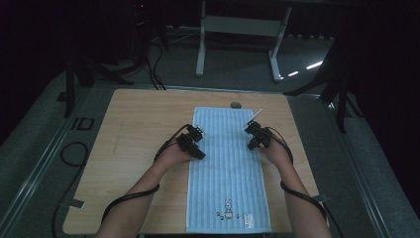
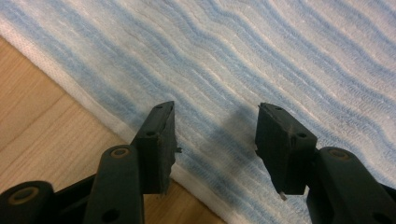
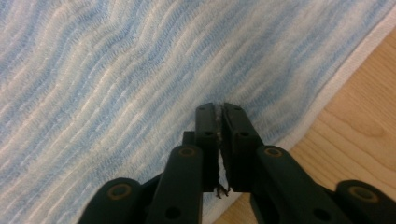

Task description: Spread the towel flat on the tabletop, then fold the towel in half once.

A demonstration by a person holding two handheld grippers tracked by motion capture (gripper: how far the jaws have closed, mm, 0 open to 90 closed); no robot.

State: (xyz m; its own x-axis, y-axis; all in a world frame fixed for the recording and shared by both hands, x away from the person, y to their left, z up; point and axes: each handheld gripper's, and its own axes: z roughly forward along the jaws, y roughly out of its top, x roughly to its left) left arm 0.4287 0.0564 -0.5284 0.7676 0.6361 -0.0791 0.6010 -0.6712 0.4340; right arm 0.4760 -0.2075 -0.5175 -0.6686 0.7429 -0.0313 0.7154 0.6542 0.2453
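— Where does the towel (image 1: 229,168) lie?

— Flat on the wooden desk (image 1: 133,144), lengthwise, running from near the far edge to the near edge, right of centre. It is blue-and-white striped, with a small printed figure (image 1: 228,208) at its near end.

— State of the left claw (image 1: 194,141)?

— Released. In the left gripper view its jaws stand well apart over the towel's left border, with striped cloth visible between them.

— And the right claw (image 1: 254,135)?

— Clenched. In the right gripper view the jaws meet just inside the towel's right border; whether they pinch cloth, I cannot tell.

— Anything else on the desk?

— A small grey disc (image 1: 236,105) at the far edge, just beyond the towel.
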